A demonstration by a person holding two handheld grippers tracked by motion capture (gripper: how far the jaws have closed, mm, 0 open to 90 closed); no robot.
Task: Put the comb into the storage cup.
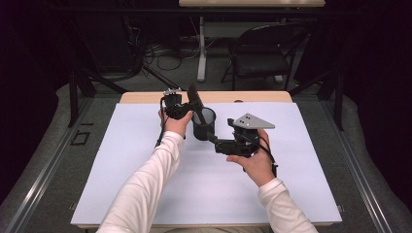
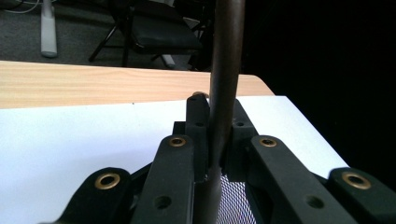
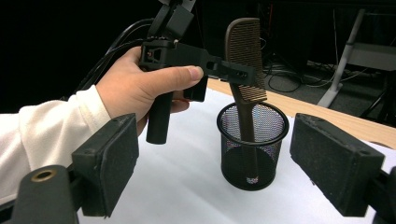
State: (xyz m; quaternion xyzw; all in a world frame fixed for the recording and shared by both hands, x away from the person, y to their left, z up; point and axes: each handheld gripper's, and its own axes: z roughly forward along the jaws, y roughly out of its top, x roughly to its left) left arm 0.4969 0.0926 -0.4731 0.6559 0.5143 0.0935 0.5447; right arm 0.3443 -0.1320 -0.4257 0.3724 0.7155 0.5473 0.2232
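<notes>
Comb, dark brown, stands nearly upright in a black mesh cup, its long axis running from 6 o'clock to 12 o'clock in the right gripper view, toothed end up and handle end down at the cup's floor. Left of the cup in the high view, the left hand reaches forward on a straight white-sleeved forearm and holds the left gripper, whose jaws are closed tight on the comb's shaft just above the cup's rim. The cup sits on a white sheet covering the table. At about 4 o'clock from the cup, the right gripper points left toward it, its jaws spread wide and holding nothing, the cup between them farther off.
</notes>
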